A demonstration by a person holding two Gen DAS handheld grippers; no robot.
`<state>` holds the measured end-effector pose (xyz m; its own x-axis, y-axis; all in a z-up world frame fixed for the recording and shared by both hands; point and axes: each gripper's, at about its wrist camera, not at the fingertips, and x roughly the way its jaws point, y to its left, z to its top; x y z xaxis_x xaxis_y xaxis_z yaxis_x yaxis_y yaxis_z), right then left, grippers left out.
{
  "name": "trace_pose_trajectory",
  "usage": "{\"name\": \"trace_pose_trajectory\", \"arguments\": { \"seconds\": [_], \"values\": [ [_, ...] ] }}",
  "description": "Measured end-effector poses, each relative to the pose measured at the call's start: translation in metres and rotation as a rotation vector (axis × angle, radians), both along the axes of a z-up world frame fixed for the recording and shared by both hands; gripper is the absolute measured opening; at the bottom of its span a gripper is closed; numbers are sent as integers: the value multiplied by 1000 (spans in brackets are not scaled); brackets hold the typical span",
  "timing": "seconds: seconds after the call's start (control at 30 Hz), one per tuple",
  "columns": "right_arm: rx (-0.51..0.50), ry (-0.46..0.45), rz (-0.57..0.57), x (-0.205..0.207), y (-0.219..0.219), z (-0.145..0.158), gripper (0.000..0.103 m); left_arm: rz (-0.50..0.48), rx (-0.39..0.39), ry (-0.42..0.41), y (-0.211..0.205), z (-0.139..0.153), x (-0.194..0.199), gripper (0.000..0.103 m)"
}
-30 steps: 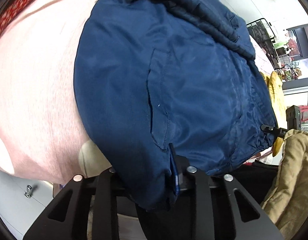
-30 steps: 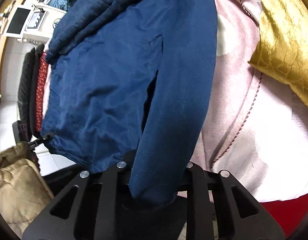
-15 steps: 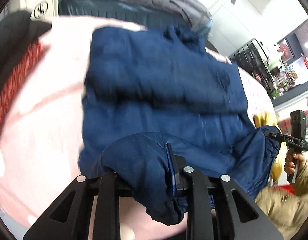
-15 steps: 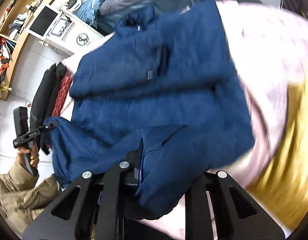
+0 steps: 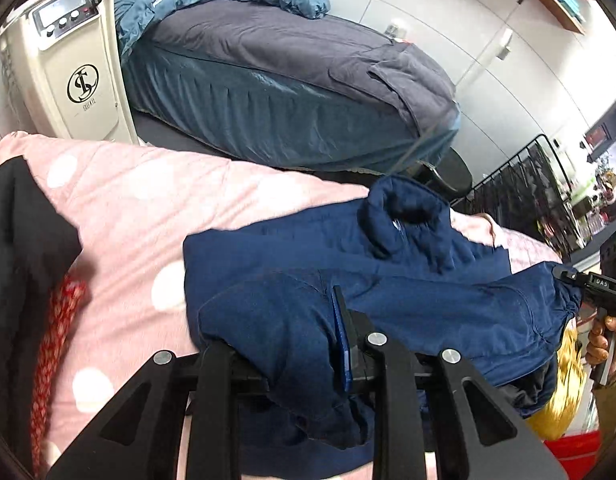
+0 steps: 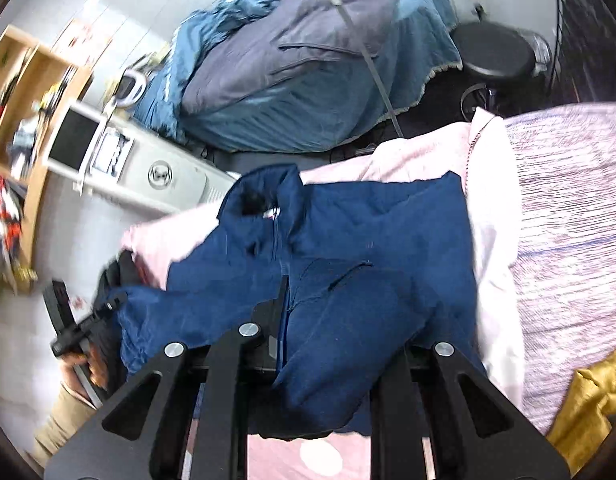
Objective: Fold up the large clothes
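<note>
While navy jacket (image 5: pixel 408 280) lies part-folded on pink spotted blanket (image 5: pixel 127 200), left gripper (image 5: pixel 291 344) pinches one hem corner, right gripper (image 6: pixel 328 336) pinches other, both corners lifted.

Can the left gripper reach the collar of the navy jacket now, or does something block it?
Probably not yet: the left gripper is shut on the navy jacket hem, so it is occupied. Nothing lies over the collar itself.
</note>
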<state>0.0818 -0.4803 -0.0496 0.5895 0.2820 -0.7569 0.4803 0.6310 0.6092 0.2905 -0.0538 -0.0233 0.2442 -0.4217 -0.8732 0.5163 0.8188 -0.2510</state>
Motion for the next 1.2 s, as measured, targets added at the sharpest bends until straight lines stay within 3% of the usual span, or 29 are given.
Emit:
{"name": "trace_pose_trajectory", "arguments": {
  "seconds": [0.1, 0.2, 0.3, 0.37, 0.43, 0.53, 0.57, 0.6, 0.63, 0.7, 0.73, 0.77, 0.87, 0.93, 1.07, 1.2],
  "values": [
    [80, 31, -54, 12, -19, -25, 17, 18, 16, 63, -6, -19, 18, 26],
    [171, 81, -111, 19, -30, -58, 18, 66, -35, 202, 5, -49, 35, 27],
    [320, 87, -199, 16, -43, -89, 19, 124, -180, 338, 29, -64, 48, 31],
    [431, 72, -257, 13, -52, -107, 19, 154, -322, 437, 51, -66, 57, 34],
    [495, 70, -284, 14, -58, -118, 21, 165, -400, 497, 66, -63, 61, 35],
    [596, 79, -326, 16, -67, -130, 28, 136, -393, 502, 71, -53, 63, 38],
    [630, 81, -343, 16, -69, -132, 31, 127, -375, 472, 73, -45, 62, 44],
    [687, 70, -375, 15, -73, -136, 43, 134, -365, 436, 76, -37, 64, 59],
    [724, 54, -397, 14, -76, -138, 54, 155, -366, 386, 82, -26, 67, 68],
    [785, -17, -450, 9, -86, -135, 62, 246, -473, 307, 111, -3, 75, 80],
    [773, -30, -458, 7, -91, -131, 62, 304, -511, 284, 127, 7, 80, 82],
    [732, -32, -451, 6, -95, -123, 62, 328, -501, 266, 135, 12, 83, 83],
    [495, 14, -338, 11, -97, -91, 62, 290, -338, 164, 133, 25, 78, 84],
    [235, 60, -237, 15, -88, -62, 62, 244, -246, 137, 120, 20, 65, 85],
    [-173, 120, -18, 23, -49, -32, 62, 134, -81, 122, 95, -16, 25, 85],
    [-404, 189, 182, 25, 1, -41, 62, 54, -9, 131, 72, -55, -5, 85]
  ]
}}
